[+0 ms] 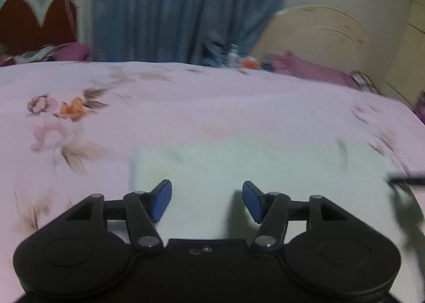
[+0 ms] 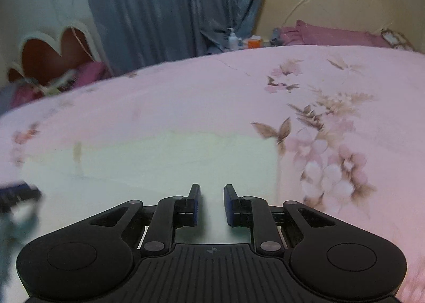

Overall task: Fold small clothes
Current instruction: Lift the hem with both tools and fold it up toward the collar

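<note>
A: White cloth (image 1: 265, 170), thin and limp, lies flat on the pink bed (image 1: 186, 106), lower centre of both views. We expect it light and floppy; we'd pinch a corner or hem.

B: Left hand-held gripper (image 1: 206, 200) gapes wide, right hand-held gripper (image 2: 211, 204) narrow; neither holds anything. We see no containers.

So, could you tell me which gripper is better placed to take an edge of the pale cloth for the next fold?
Probably the left gripper: its jaws stand wide, right by the pale cloth's side edge. The right gripper's jaws are narrower, over mid-cloth.
</note>
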